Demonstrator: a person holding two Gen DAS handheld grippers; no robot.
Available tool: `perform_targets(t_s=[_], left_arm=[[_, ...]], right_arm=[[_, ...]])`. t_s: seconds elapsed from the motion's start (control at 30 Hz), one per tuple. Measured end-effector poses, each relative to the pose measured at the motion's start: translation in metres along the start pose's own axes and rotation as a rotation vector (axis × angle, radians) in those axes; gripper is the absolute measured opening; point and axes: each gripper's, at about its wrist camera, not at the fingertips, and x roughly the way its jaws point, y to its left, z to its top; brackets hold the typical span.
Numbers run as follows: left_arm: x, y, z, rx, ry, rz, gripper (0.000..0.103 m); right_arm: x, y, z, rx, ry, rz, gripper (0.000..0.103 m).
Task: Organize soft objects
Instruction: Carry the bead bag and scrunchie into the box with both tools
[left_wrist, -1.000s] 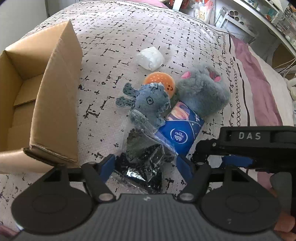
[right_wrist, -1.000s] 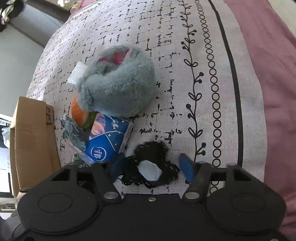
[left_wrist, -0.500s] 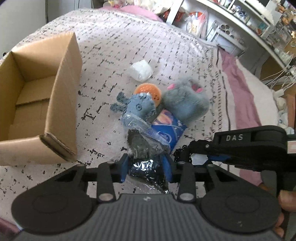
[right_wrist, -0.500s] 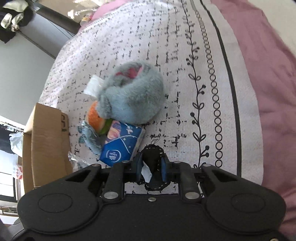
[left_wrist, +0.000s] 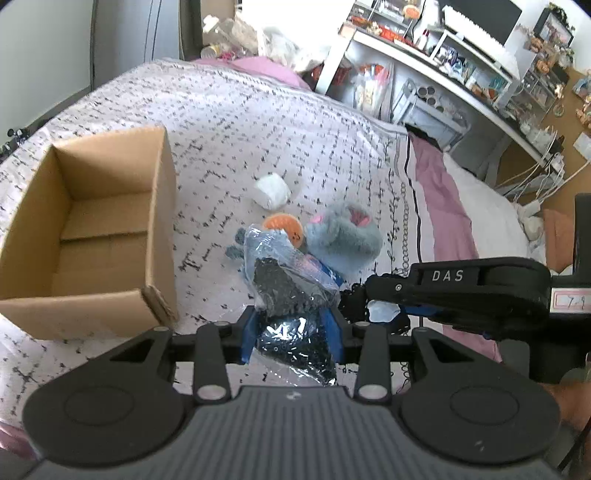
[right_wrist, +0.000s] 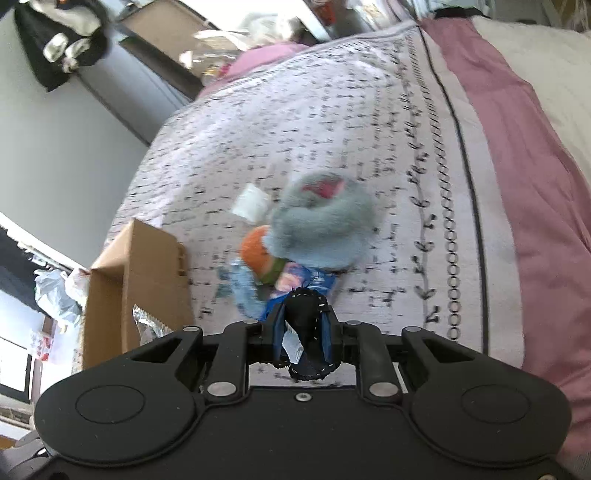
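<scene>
Blurred grey plush (right_wrist: 320, 229) – blue pack (right_wrist: 314, 281) half-hidden behind right gripper (right_wrist: 302, 328)

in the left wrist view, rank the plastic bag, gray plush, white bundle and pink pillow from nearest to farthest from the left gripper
1. Plastic bag: held between the left gripper fingers.
2. Gray plush: ahead, slightly right, on the bed.
3. White bundle: farther up the bed, centre.
4. Pink pillow: at the bed's far end.

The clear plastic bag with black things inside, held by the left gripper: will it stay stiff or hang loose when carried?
Probably floppy: the clear plastic bag is crumpled and bulges above the left gripper fingers. Its glossy film may slip, though the fingers pinch it closely. It seems light, since a partial grip lifts it above the bed.
</scene>
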Motion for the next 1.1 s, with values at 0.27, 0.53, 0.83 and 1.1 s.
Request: perform_targets(t_s=[0.27,0.53,0.83,1.1], left_arm=[[-0.033,0.022,0.008,-0.025,-0.069,0.015,0.038],[-0.053,0.052,0.014,-0.057,-0.107,0.032,0.038],[-0.061,0.092,0.023,-0.105,-0.132,0.046,0.038],[-0.059,0.129,0.030,-0.153,-0.138,0.070,0.038]], right_arm=[[-0.008,0.037,-0.006,-0.066,-0.036,0.046,0.020],[-0.012,0.078,-0.014,-0.138,-0.060,0.088,0.020],[-0.007,0.115,-0.014,-0.198,-0.084,0.101,0.020],[0.008,0.151,-0.013,-0.235,-0.078,0.122,0.020]])
